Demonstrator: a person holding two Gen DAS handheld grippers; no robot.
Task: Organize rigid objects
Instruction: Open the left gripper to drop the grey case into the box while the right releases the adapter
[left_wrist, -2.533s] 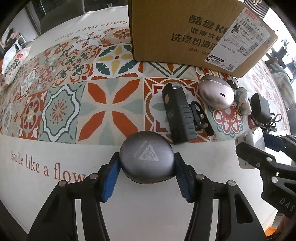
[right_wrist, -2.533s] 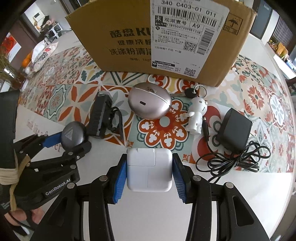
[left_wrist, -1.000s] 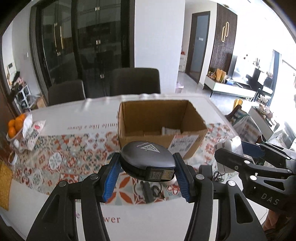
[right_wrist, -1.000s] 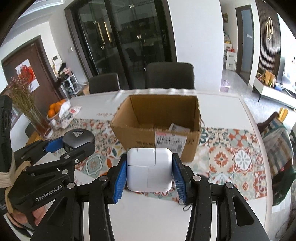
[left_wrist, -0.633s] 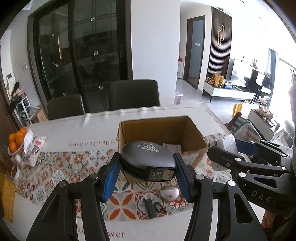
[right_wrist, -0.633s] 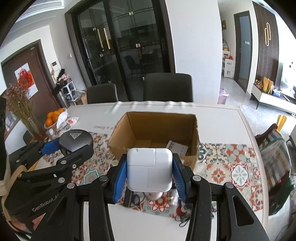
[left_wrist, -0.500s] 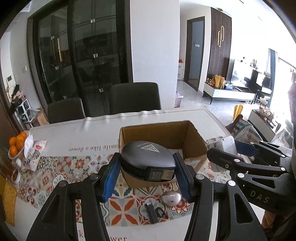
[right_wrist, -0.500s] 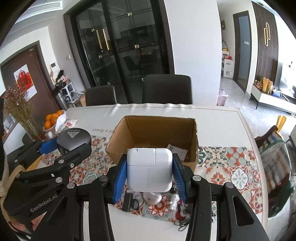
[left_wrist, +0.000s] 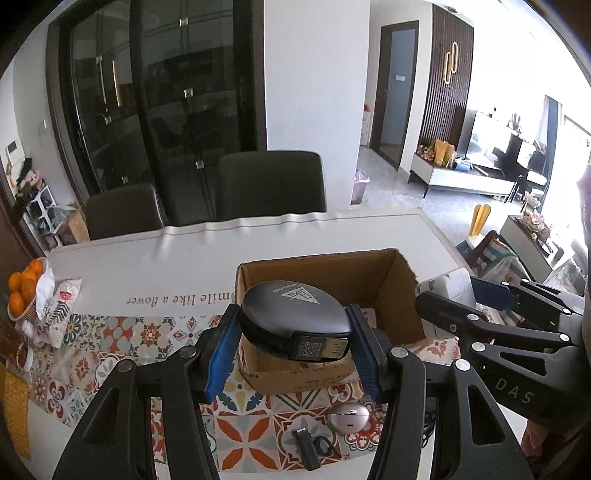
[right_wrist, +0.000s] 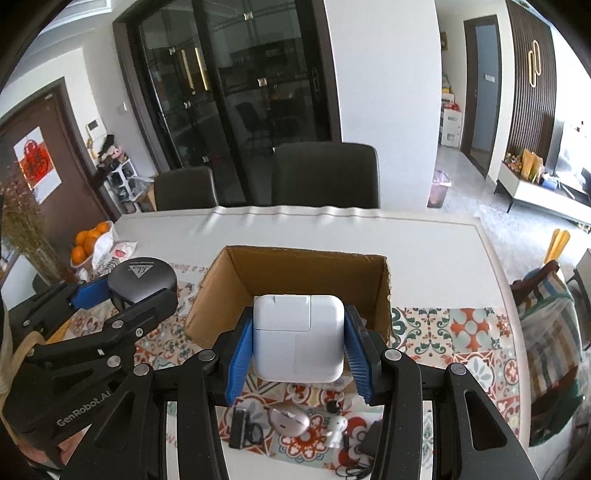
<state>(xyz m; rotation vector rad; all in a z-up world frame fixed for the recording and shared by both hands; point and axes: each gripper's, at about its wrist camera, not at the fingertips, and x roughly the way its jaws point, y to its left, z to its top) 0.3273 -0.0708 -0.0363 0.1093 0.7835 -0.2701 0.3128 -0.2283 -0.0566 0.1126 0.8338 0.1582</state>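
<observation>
Both grippers are up off the table with something clamped between their blue pads. Left gripper (left_wrist: 293, 345) pinches a dark grey oval case (left_wrist: 293, 317) by its two sides, a small label with a square code showing on its near edge. Right gripper (right_wrist: 297, 345) squeezes a white square charger block (right_wrist: 298, 338), the pads flat against its left and right faces. Each load hangs in front of the open cardboard box (right_wrist: 280, 269), over its near wall, though I cannot tell whether either is actually past the rim. The box stands on a patterned tile-print runner (right_wrist: 458, 332) laid across a white table (right_wrist: 424, 236).

Below the grippers, on the runner just in front of the box, lie a silver egg-shaped case (right_wrist: 290, 422), a black device with a strap (right_wrist: 240, 428), a little white figurine (right_wrist: 334, 432) and a black adapter with its tangled cable (right_wrist: 371, 443).

Further off, two dark chairs (right_wrist: 325, 173) are at the far side, and a bag of oranges (right_wrist: 86, 243) sits at the left end.
</observation>
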